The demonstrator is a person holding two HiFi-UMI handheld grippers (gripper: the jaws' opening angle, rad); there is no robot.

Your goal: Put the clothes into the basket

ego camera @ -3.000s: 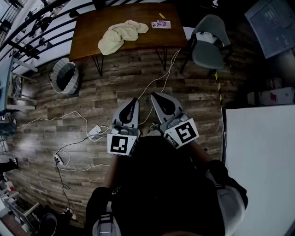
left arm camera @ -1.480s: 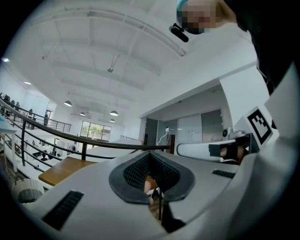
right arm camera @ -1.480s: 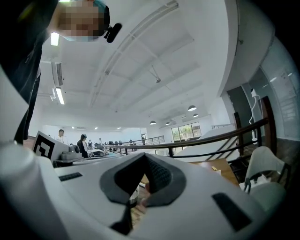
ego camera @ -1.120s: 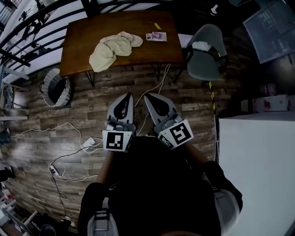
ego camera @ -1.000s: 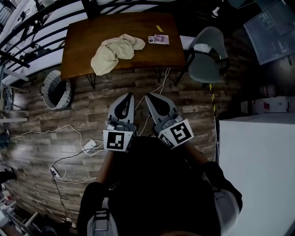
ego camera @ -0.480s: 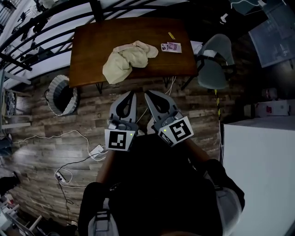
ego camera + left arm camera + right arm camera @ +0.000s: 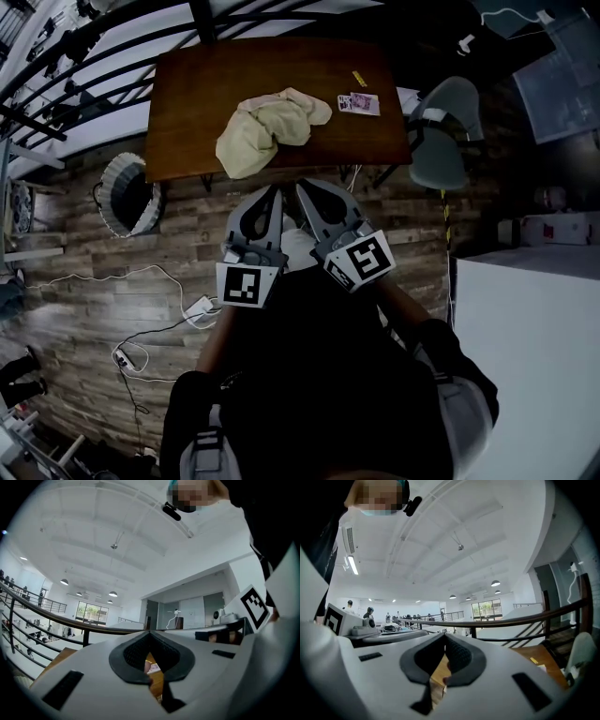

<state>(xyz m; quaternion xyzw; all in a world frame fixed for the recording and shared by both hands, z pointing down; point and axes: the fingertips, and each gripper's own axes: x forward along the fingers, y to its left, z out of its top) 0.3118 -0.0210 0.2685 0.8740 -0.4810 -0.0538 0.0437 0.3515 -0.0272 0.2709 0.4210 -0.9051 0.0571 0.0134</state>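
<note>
Fingers (image 7: 89,677) of left gripper (image 7: 273,191) and right gripper (image 7: 303,187): closed, empty, tips lay near desk (image 7: 187,103) front edge.
Desk: carried clothes (image 7: 267,127), heaped, untouched.
Chair (image 7: 441,141): stood right of desk.
Basket (image 7: 112,176): sat on floor, left of desk.
Cables (image 7: 141,281): trailed across floor, left.
Step judged: approach. Next move called for opened fingers, reach over edge, grip on heap.
</note>
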